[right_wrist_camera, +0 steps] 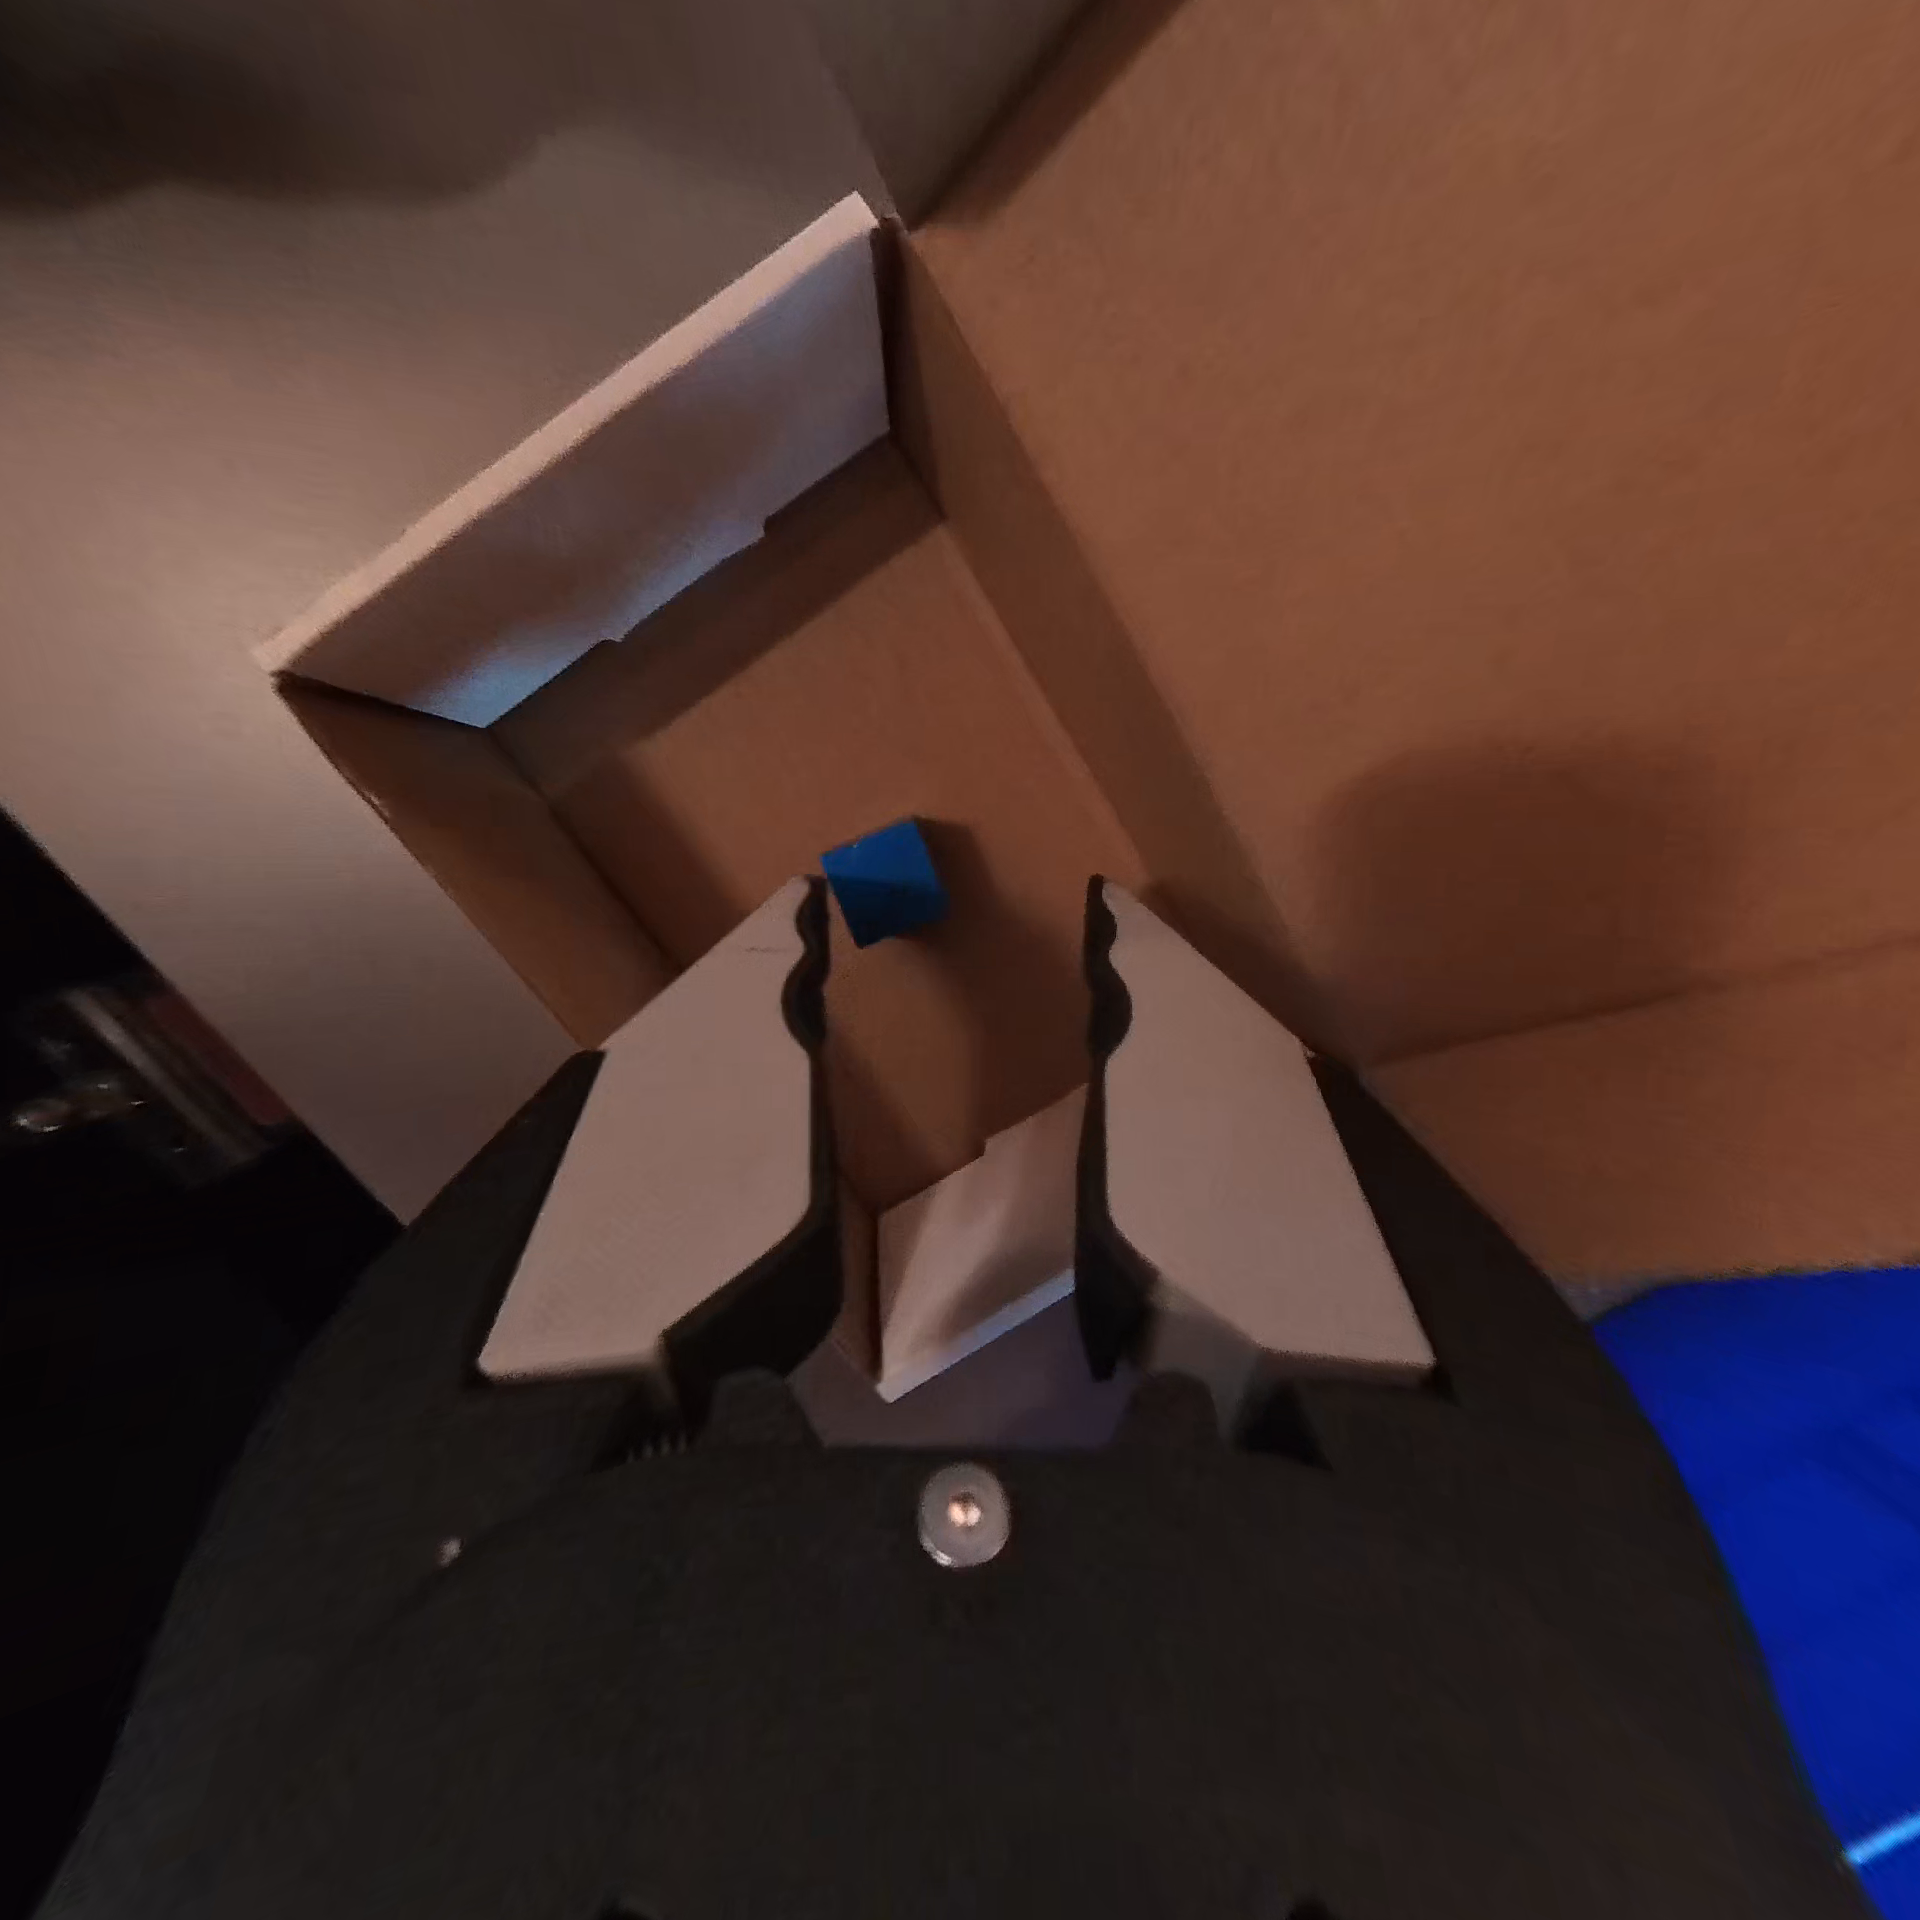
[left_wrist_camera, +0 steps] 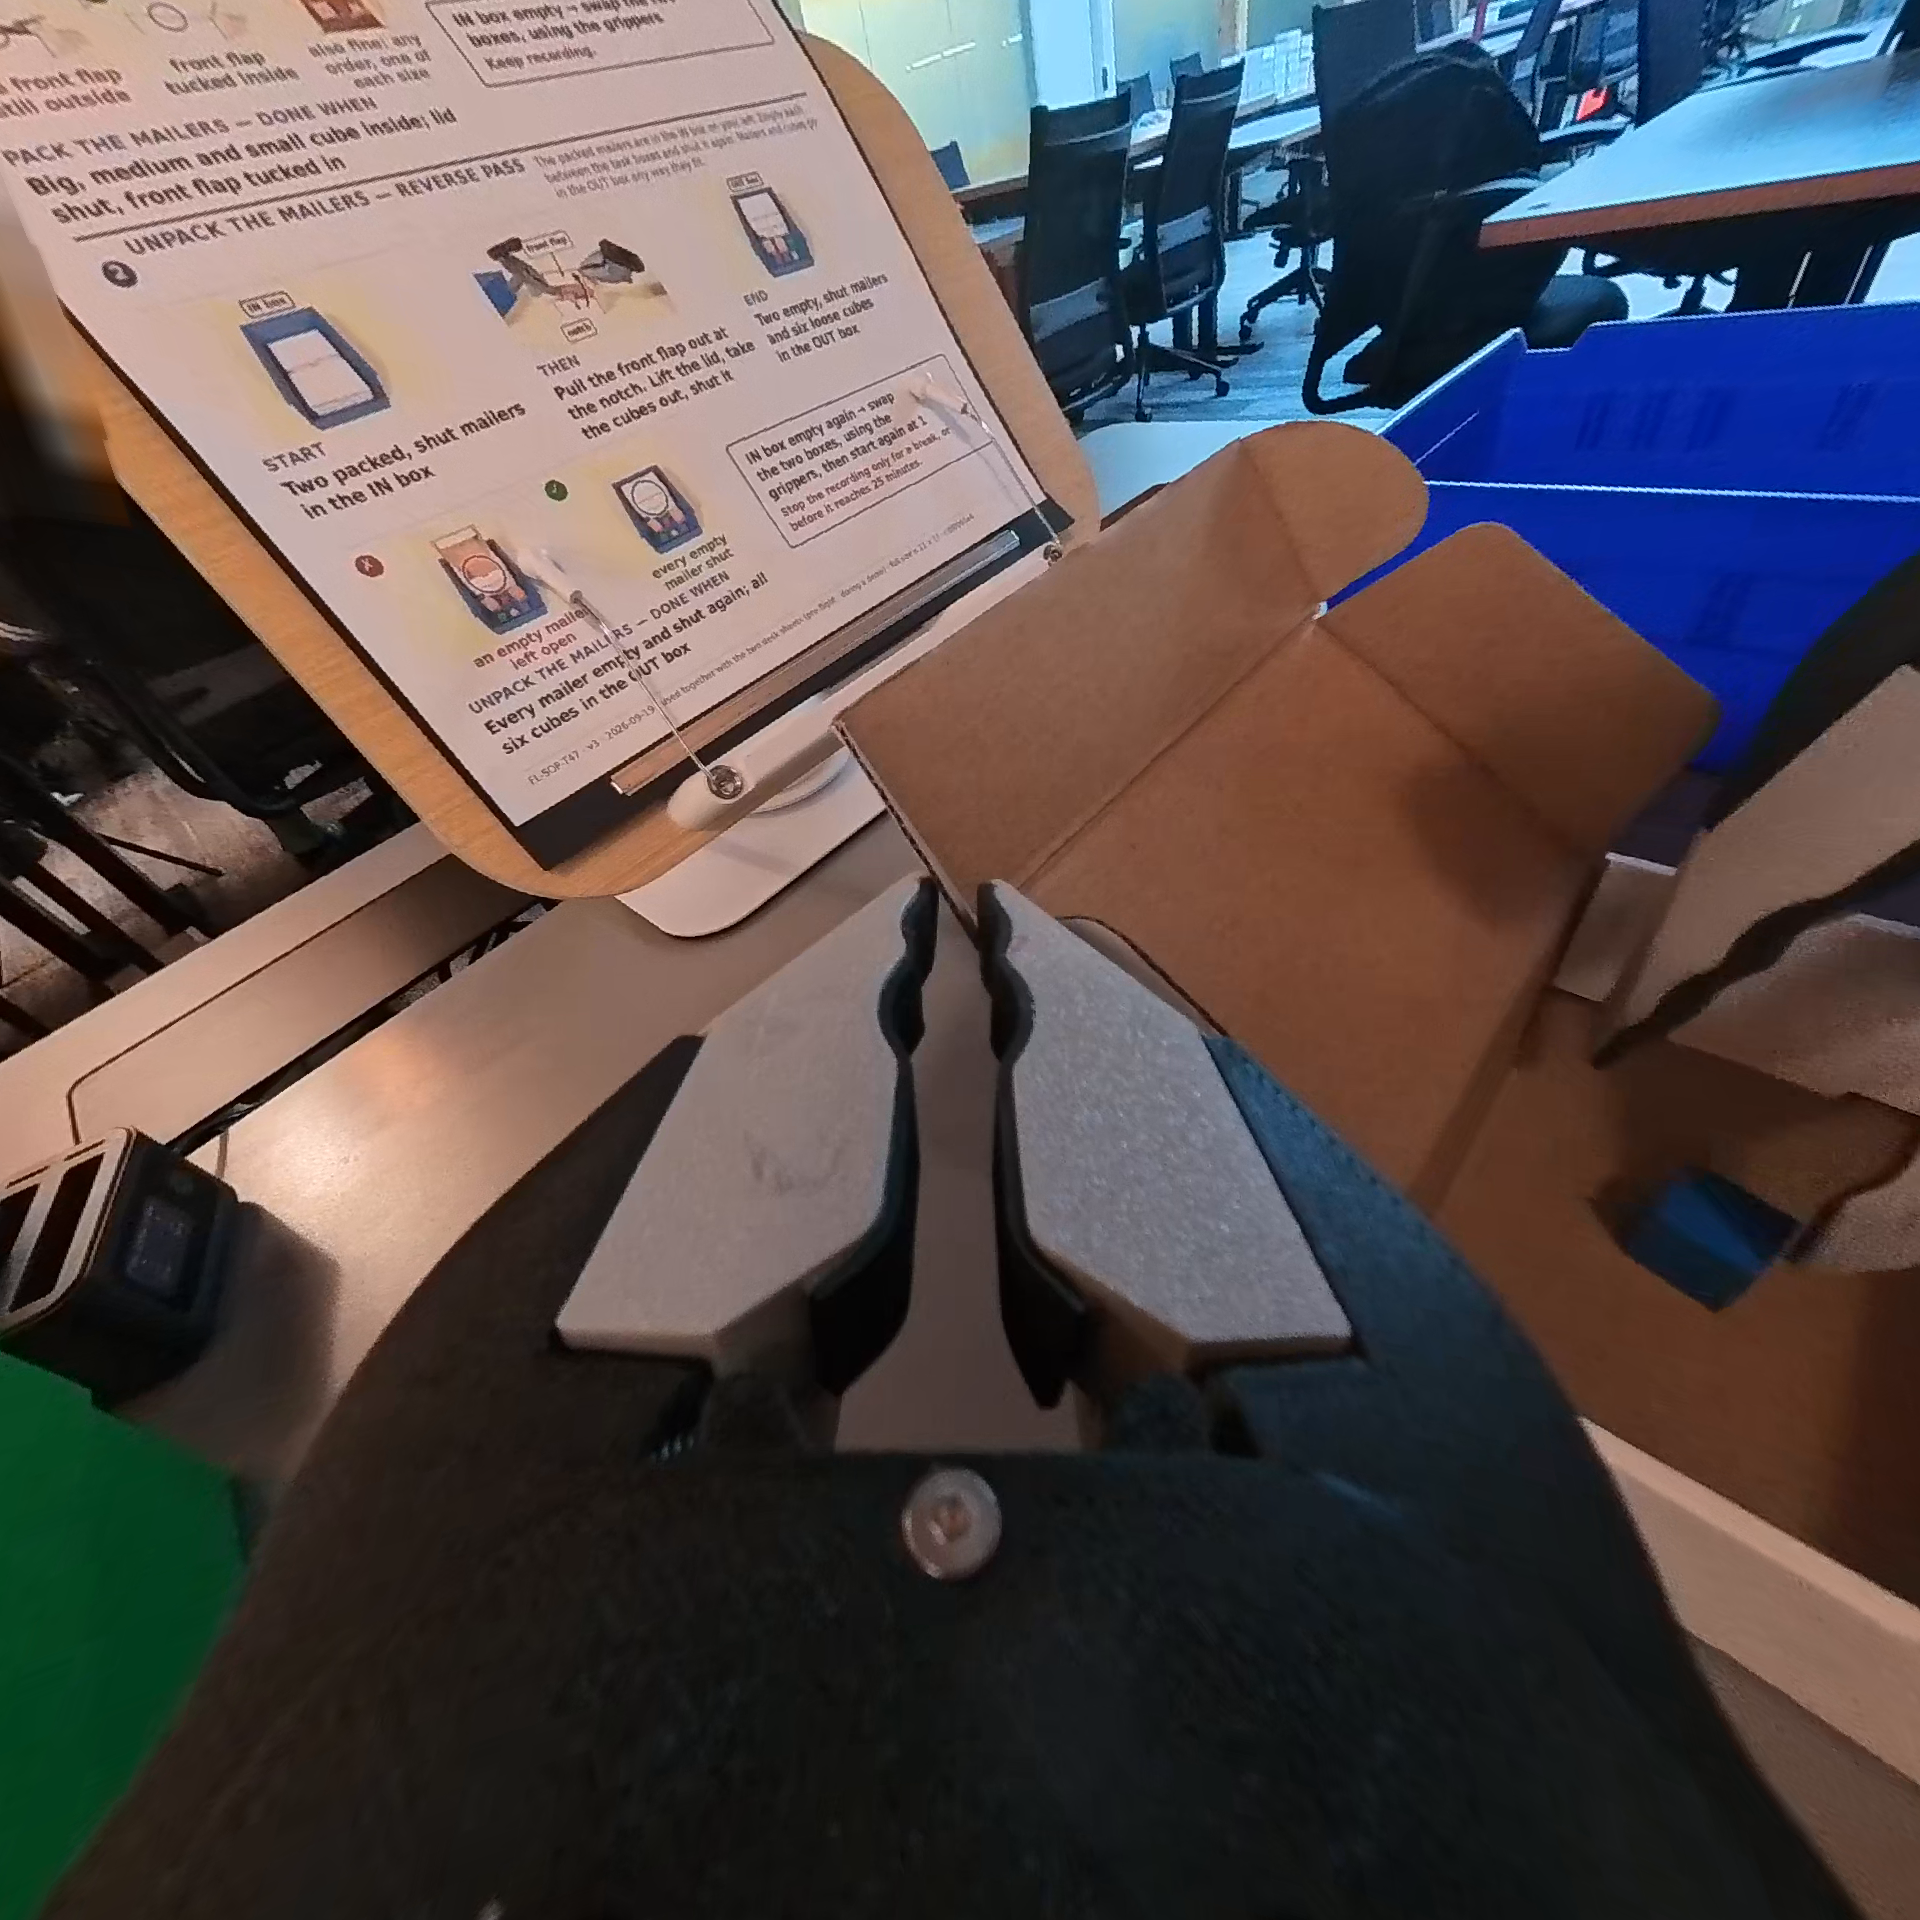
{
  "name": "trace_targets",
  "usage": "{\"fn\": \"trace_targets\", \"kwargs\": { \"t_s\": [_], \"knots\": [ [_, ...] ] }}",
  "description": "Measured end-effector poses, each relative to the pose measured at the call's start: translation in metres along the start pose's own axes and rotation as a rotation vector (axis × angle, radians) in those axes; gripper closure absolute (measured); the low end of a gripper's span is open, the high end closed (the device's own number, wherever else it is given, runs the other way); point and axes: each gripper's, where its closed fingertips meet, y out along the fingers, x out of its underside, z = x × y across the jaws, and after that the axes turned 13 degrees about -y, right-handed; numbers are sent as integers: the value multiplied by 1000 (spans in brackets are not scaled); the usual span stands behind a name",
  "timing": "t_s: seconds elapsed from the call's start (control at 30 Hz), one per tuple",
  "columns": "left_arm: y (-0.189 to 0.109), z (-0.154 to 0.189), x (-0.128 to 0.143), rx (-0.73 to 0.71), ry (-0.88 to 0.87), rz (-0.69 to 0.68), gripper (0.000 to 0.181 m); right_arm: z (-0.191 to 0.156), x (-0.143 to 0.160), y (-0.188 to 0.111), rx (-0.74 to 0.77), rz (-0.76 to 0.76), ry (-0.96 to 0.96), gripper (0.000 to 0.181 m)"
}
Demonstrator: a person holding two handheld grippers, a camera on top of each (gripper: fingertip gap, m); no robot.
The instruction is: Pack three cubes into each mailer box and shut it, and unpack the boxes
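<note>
A brown cardboard mailer box (left_wrist_camera: 1538, 1371) lies open on the table with its lid (left_wrist_camera: 1299, 790) standing up. My left gripper (left_wrist_camera: 957, 906) is shut on the lid's left edge and holds it upright. A small blue cube (left_wrist_camera: 1704, 1236) lies on the box floor. In the right wrist view my right gripper (right_wrist_camera: 951, 902) is open and empty over the box floor (right_wrist_camera: 790, 748), with the blue cube (right_wrist_camera: 871, 881) just past its left fingertip. The lid (right_wrist_camera: 1455, 436) rises on the right. The right gripper's fingers (left_wrist_camera: 1808, 821) show at the right edge of the left wrist view.
A printed instruction sheet (left_wrist_camera: 499, 395) leans on a wooden stand at the back left. A blue bin (left_wrist_camera: 1683, 468) stands behind the box and shows again in the right wrist view (right_wrist_camera: 1766, 1538). A dark device (left_wrist_camera: 114, 1247) lies at the table's left. Office chairs (left_wrist_camera: 1132, 239) stand beyond. About 20 cm separates my left fingertips from my right.
</note>
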Motion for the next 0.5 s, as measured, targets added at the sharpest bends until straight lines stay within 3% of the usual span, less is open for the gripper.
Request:
{"fn": "trace_targets", "kwargs": {
  "t_s": [0.07,0.23,0.3,0.4,0.5],
  "knots": [
    [0,0,0,1,1,1,175,0,2,4,13,-36,-32,134],
    [0,0,-1,2,2,3,175,-15,10,18,-46,-108,-134,161],
    [0,1,-1,3,3,3,175,-14,8,20,-34,-97,-164,162],
    [0,0,-1,3,3,4,175,-9,5,5,0,-53,-174,161],
    [0,0,0,3,2,4,175,0,17,-31,53,-8,-160,161]
  ]
}}
